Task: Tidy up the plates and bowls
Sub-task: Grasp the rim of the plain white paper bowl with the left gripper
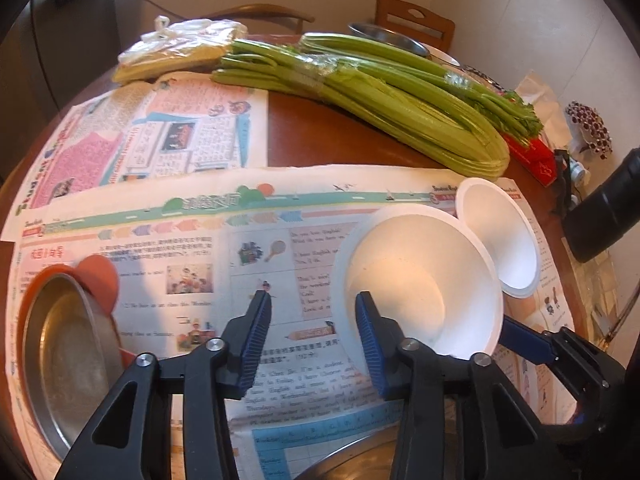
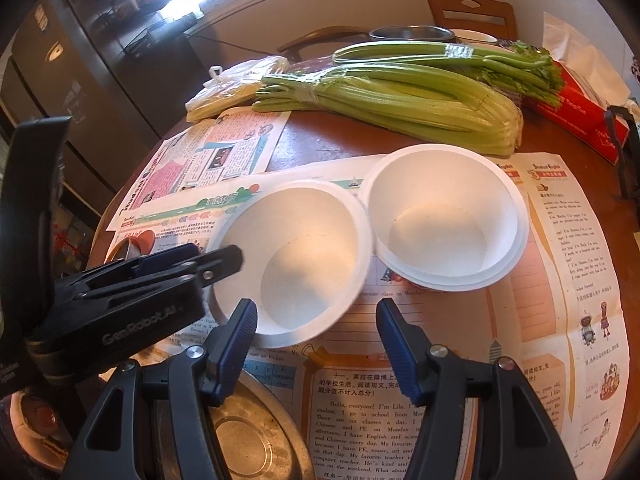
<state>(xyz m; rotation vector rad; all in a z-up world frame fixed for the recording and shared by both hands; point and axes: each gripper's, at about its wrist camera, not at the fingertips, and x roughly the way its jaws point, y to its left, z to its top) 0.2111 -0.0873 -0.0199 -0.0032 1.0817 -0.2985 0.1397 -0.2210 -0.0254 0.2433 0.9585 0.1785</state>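
Two white bowls stand side by side on newspaper. My left gripper is at the nearer bowl. Its right finger hangs over the bowl's left rim and its left finger is outside over the paper; the pads are apart and touch nothing. In the right wrist view my right gripper is open just short of that bowl, with its left finger over the near rim. The left gripper comes in from the left there. The farther bowl looks nested in another.
A metal dish with an orange rim lies at the left. A metal plate sits under the right gripper. Celery bunches, a plastic bag, a red box and a metal bowl fill the table's far side.
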